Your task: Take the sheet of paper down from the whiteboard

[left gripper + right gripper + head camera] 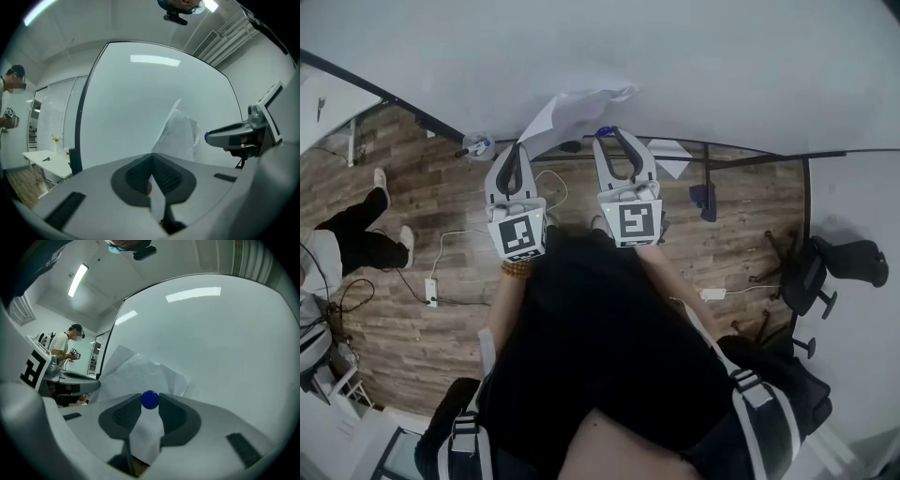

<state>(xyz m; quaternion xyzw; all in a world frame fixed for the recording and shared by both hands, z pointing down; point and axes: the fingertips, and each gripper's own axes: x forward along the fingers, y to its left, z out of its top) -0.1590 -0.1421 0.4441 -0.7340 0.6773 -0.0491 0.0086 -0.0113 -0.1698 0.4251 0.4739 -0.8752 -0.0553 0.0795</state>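
Note:
A crumpled white sheet of paper [572, 108] hangs off the whiteboard [722, 66], its lower corner pinched in my left gripper [523, 148]. In the left gripper view the jaws [152, 159] are shut on the paper's edge, and the rest of the sheet of paper [178, 136] stands up in front of the board. To the right of it, my right gripper [612, 136] is shut on a small blue ball magnet [150, 400], held between its tips just in front of the sheet of paper [140, 373]. Both grippers point level at the board.
Below the board lies a wooden floor with a loose paper [670, 155], cables and a power strip [431, 291]. A black office chair [825, 272] stands at the right. Another person [356, 230] stands at the left, also seen as a person [65, 345] in the right gripper view.

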